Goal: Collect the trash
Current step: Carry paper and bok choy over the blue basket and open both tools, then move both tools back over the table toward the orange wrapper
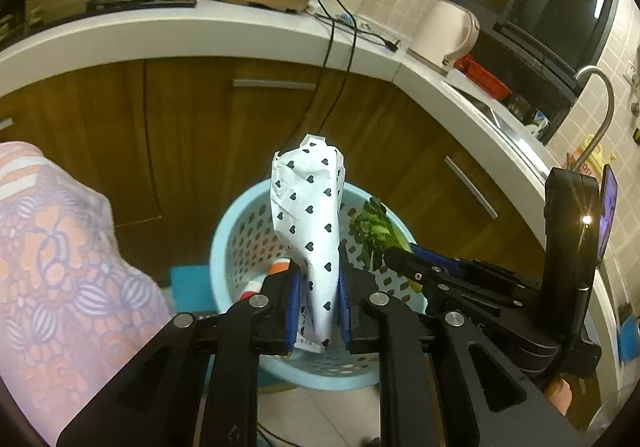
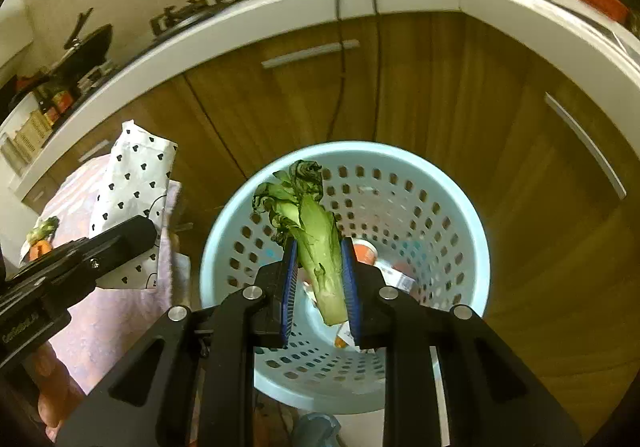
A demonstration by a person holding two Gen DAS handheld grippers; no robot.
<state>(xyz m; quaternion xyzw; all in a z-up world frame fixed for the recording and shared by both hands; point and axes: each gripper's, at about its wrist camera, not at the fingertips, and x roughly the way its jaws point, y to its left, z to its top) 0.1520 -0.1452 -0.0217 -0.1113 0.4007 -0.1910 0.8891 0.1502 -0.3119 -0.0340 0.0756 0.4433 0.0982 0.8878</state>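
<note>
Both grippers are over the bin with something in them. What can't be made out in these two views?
- Trash in the basket: right wrist view, half hidden behind the vegetable and right gripper; labels too small.
- Bag: left wrist view, its lower end hidden behind the left gripper.
- Basket base: cut off by the gripper frames in both views.
</note>
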